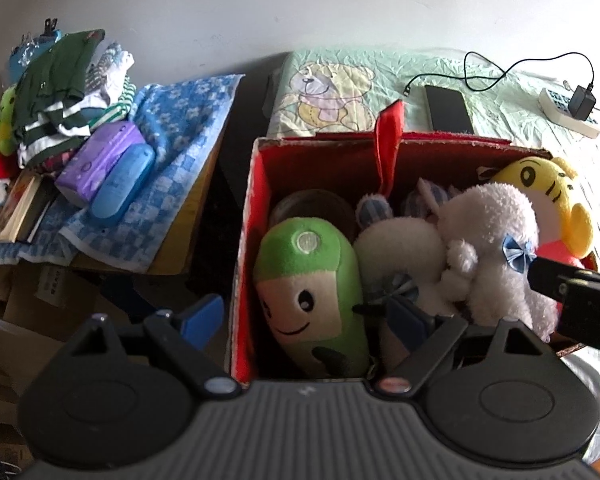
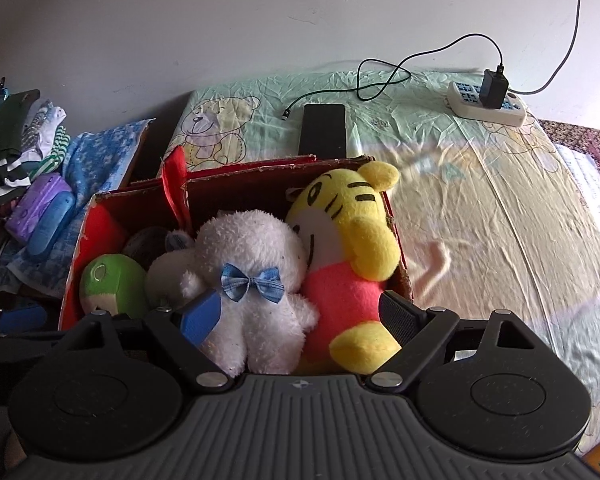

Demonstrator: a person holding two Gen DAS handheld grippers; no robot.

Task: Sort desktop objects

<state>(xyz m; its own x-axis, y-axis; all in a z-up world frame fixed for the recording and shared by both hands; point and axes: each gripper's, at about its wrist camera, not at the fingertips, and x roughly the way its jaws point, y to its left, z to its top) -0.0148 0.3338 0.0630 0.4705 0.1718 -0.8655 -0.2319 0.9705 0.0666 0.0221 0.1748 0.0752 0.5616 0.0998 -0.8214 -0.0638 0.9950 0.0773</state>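
You are holding both claws released over the red box [image 2: 236,184]. The right claw [image 2: 300,316] is straddling the white plush [image 2: 252,264], ungripped. The left claw [image 1: 304,316] is straddling the box wall.

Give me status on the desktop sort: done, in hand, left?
Done: the green plush, white bear and yellow tiger sit in the red box. In hand: nothing; the left gripper and right gripper are both open over the box. Left: the blue case, purple pack and clothes pile beside the box; the phone behind it.
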